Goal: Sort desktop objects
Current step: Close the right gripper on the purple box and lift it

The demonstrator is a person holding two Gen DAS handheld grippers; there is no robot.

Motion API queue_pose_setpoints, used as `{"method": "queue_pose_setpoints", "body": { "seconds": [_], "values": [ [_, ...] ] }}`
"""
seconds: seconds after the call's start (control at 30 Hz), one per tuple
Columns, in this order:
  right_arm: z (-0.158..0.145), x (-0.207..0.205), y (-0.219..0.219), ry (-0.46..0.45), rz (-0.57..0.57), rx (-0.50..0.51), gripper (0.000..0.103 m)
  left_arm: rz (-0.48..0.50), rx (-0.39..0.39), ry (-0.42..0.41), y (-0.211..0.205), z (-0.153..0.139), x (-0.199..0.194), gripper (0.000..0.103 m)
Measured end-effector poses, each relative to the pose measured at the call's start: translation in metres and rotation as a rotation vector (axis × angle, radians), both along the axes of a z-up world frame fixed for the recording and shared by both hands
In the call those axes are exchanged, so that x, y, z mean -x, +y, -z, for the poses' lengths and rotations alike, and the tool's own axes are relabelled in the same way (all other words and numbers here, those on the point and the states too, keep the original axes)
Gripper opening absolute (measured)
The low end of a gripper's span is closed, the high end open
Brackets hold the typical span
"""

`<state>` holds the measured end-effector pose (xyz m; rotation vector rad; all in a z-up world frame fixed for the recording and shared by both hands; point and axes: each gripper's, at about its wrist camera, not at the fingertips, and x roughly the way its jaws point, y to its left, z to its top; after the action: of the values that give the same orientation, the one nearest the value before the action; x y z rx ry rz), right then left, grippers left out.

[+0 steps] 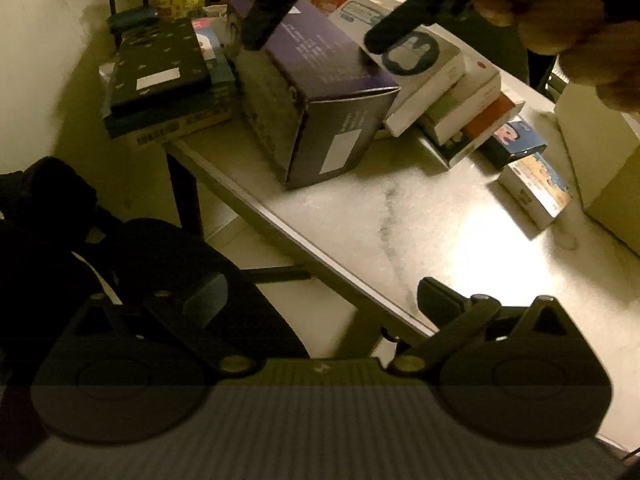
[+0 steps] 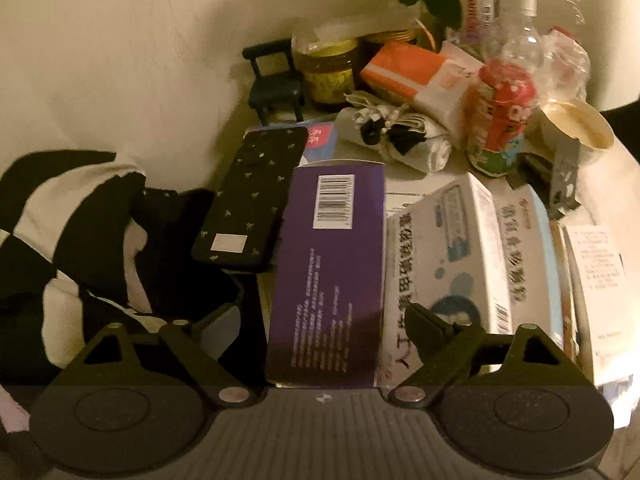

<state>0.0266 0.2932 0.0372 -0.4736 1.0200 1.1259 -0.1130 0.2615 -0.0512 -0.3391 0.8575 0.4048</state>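
Boxes: one purple box (image 2: 328,272), one white box (image 2: 456,248).

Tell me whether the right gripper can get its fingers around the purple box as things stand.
Probably yes. The right gripper is open, straddling the purple box. One finger sits where the white box leans close, so that side looks tight.
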Motion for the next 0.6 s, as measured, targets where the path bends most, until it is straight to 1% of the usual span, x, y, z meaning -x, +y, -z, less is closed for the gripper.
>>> {"method": "queue_pose_setpoints", "body": {
  "seconds": [0.1,0.3,0.37,0.5,0.6],
  "values": [
    [0.006,0.002,0.009,-0.004,-0.013,0.016,0.088,-0.004,0.003,0.003,0.001,0.001,0.001,0.103],
    [0.016,0.004,0.019,-0.03,-0.005,0.044,0.086,-0.002,0.008,0.007,0.002,0.002,0.001,0.103],
    [0.02,0.002,0.02,-0.033,0.001,0.053,0.083,0.001,0.009,0.009,0.002,0.002,0.001,0.103],
    [0.029,-0.002,0.023,-0.04,0.018,0.075,0.073,0.005,0.011,0.008,0.001,0.002,0.002,0.103],
    [0.028,-0.003,0.025,-0.039,0.029,0.055,0.071,0.003,0.014,0.01,0.001,0.003,0.002,0.103]
  ]
}}
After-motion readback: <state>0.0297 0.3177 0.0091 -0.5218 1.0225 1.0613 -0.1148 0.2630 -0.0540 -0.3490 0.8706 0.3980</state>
